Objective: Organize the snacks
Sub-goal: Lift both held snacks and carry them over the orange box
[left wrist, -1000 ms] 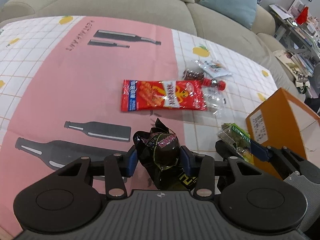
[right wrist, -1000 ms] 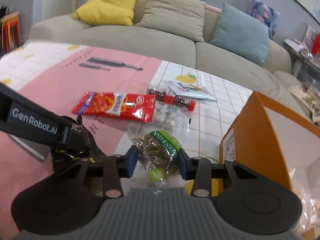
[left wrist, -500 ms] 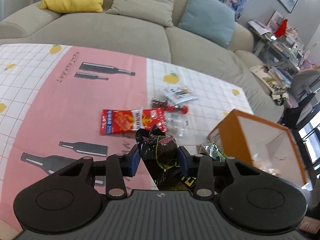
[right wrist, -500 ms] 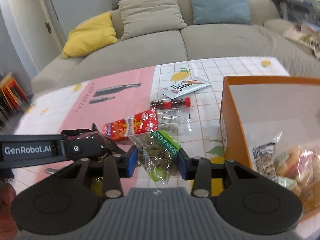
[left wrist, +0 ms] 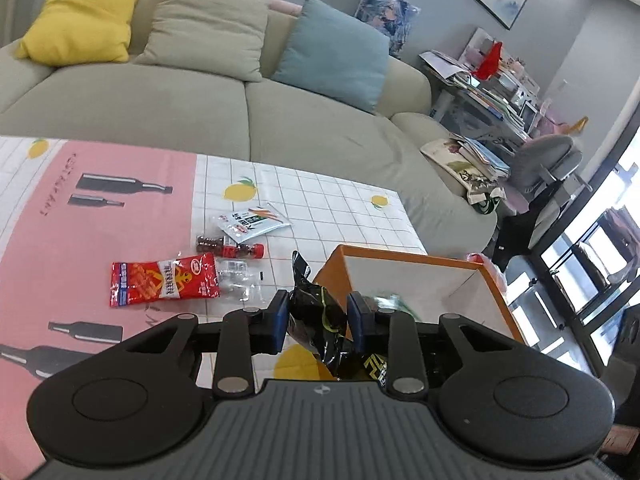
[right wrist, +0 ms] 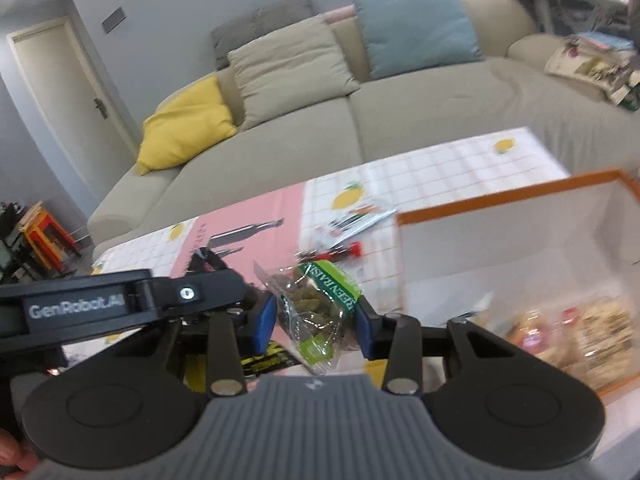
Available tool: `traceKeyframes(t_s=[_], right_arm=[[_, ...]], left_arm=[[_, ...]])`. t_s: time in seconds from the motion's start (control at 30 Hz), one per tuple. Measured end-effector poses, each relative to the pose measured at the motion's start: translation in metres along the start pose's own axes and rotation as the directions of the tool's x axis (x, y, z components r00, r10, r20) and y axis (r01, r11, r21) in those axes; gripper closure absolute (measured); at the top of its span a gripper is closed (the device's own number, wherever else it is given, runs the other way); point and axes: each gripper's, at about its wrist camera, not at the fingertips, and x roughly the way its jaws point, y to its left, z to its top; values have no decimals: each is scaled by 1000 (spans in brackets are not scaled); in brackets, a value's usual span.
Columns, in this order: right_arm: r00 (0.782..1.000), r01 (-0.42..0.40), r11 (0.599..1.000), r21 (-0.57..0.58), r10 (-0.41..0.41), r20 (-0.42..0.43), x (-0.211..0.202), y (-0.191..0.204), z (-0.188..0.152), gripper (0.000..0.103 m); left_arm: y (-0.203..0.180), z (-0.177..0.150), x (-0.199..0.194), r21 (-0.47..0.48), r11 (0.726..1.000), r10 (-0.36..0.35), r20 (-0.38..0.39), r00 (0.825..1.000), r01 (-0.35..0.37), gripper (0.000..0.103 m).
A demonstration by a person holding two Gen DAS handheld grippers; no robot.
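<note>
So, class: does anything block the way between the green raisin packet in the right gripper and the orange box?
Nothing visible does. The right gripper holds the raisin packet just left of the orange box, whose top is open. The left gripper sits on the far side, away from the box.

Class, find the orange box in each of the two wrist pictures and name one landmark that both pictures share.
Left wrist view: the orange box sits right of centre, just beyond the held black snack packet.
Right wrist view: the orange box fills the right side, with snacks inside, right of the held green raisin packet.
Shared landmark: the teal cushion on the sofa.
</note>
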Motion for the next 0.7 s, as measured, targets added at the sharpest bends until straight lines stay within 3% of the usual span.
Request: traceKeyframes(t_s=[0.4,0.7], right_arm=[[997,77,991,107,-77,-5,-32,-67,11,63],[991,130,988,81,-130,-12,-44,-104,23,63]], left_arm=[[-20,6,9,39,997,-67,-39,997,69,69],[-77,5,56,178,976,-102,-112,988,121,69]])
